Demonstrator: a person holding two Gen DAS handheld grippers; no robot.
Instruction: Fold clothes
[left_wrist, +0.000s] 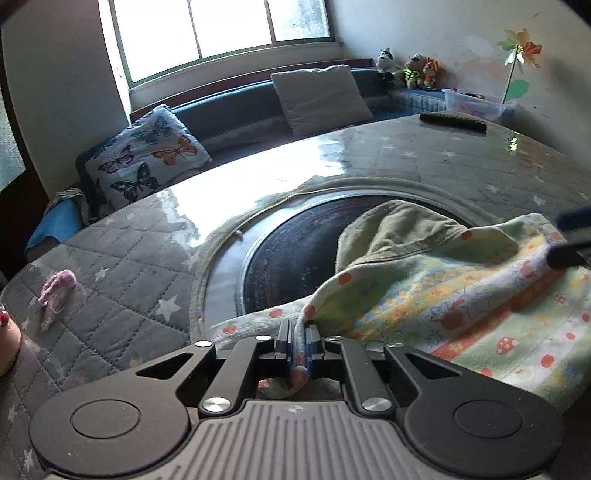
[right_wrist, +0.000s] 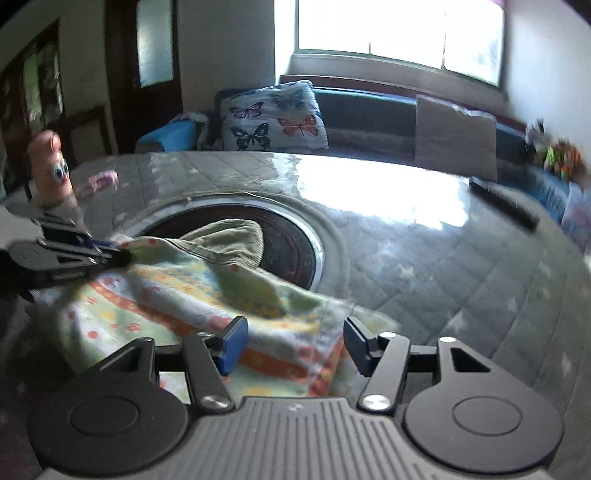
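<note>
On the table (left_wrist: 424, 162): two garments, two tools.

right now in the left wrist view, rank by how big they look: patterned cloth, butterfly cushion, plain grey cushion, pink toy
1. patterned cloth, though it lies nearest the camera
2. butterfly cushion
3. plain grey cushion, close to the butterfly one, so unsure
4. pink toy

Daylight is pouring in through the window (left_wrist: 221, 33) far ahead of each claw, blowing out to pure white in both views. It is throwing hard glare onto the glossy table cover (left_wrist: 207, 206) ahead of the fingers. The right wrist view is smearing with motion blur, worst toward its right edge. Fisheye distortion is bending the table rim, and the corners are darkening to black.
</note>
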